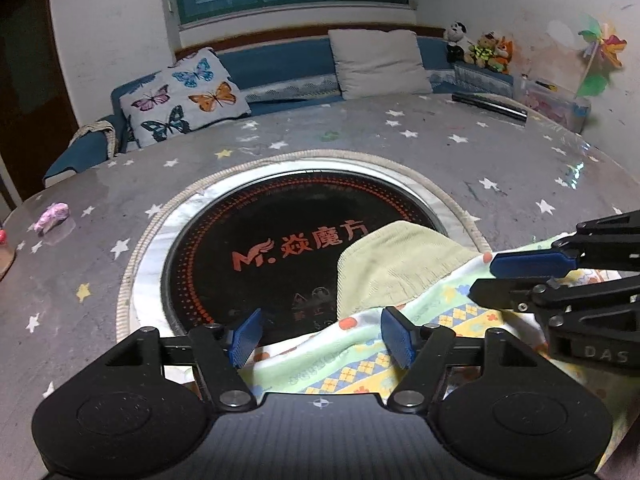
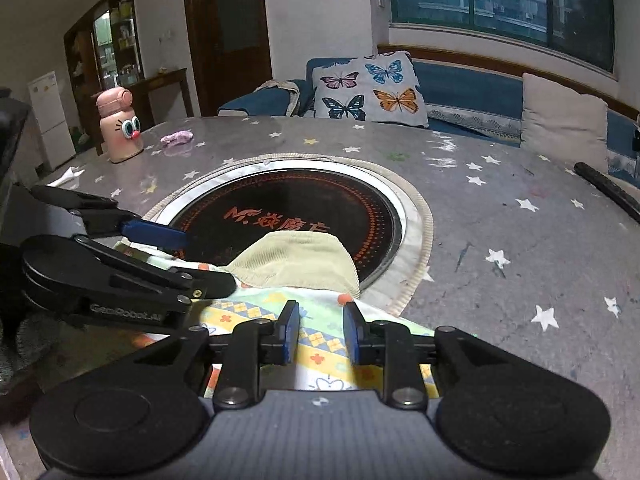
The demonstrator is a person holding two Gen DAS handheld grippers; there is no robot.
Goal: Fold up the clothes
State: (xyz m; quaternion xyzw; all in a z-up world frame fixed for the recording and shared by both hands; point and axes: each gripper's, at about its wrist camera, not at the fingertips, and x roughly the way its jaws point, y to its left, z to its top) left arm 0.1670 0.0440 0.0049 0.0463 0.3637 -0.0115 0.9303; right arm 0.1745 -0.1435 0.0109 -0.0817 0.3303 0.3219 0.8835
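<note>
- Lying at the near edge of the surface (image 2: 500, 184), the patterned garment (image 2: 320, 356) is pale green and white with yellow diamond bands and orange blobs; its far end reaches onto the black round cooktop (image 2: 288, 204) set into the middle of the surface.
- A ribbed yellow-green waistband (image 1: 400, 260) forms that far end, resting partly on the black glass just beside the orange lettering.
- The left tongs (image 1: 320, 338) stand wide apart, 1 blue pad over bare cooktop and the other over the cloth; the garment's edge runs between them, yet neither pad presses on it.
- The right tongs (image 2: 321, 334) are parted by a narrower gap, with the printed cloth showing below and between the 2 pads (image 2: 292, 332); no pinch is visible, so nothing is gripped.
- In the left wrist view the right tongs come in from the right side over the garment; in the right wrist view the left tongs come in from the left, their blue pad just above the waistband's corner.
- The surface wears a grey cover with white and yellow stars, and a braided ring borders the cooktop.
- Farther off stand a pink cartoon-eyed bottle (image 2: 120, 124), a crumpled pink scrap (image 2: 178, 137) and a dark stick-like object (image 1: 490, 106).
- Behind the surface runs a blue sofa (image 1: 280, 60) with a butterfly cushion (image 1: 184, 96), a plain cushion (image 1: 380, 62) and small plush toys (image 1: 480, 50).
</note>
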